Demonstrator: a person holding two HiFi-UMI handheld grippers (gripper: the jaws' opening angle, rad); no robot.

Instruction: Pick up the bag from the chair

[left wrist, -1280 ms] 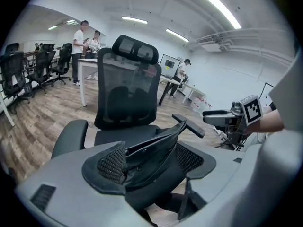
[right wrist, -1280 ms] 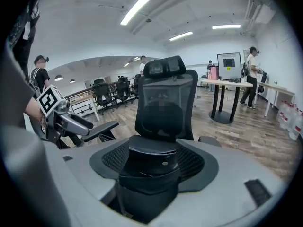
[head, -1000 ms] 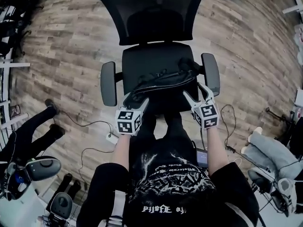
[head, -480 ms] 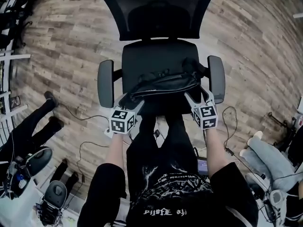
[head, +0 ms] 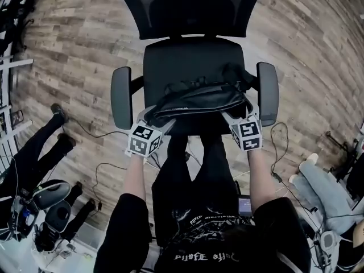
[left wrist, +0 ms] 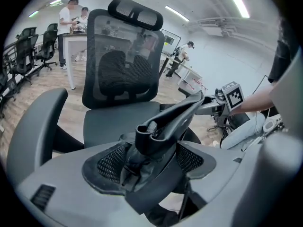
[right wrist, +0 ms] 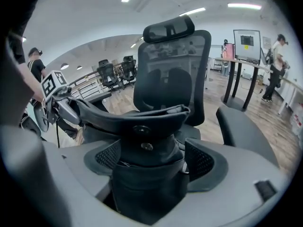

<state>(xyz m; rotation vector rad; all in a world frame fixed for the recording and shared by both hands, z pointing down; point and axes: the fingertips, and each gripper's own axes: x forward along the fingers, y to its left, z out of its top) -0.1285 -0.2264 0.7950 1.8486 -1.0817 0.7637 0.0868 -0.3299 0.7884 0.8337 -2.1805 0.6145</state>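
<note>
A long black bag (head: 199, 100) stretches across the front of the black office chair's seat (head: 187, 58), hung between my two grippers. My left gripper (head: 151, 118) is shut on the bag's left end (left wrist: 151, 134), which is bunched between its mesh pads (left wrist: 111, 162). At the right end, my right gripper (head: 238, 111) has just been opening its jaws. That end of the bag (right wrist: 142, 145) still fills the gap, and the pads (right wrist: 201, 160) look to be just off it. Whether the bag rests on the seat I cannot tell.
The chair's armrests (head: 121, 97) (head: 268, 92) flank the bag, close outside each gripper. Its mesh backrest (head: 190, 7) rises behind. Cables (head: 108, 169) trail over the wooden floor. Other people's legs (head: 34, 152) (head: 321, 181) show at both sides.
Both grippers have sunk with the bag towards the seat's front. The bag now hangs lower and closer to the cushion.
</note>
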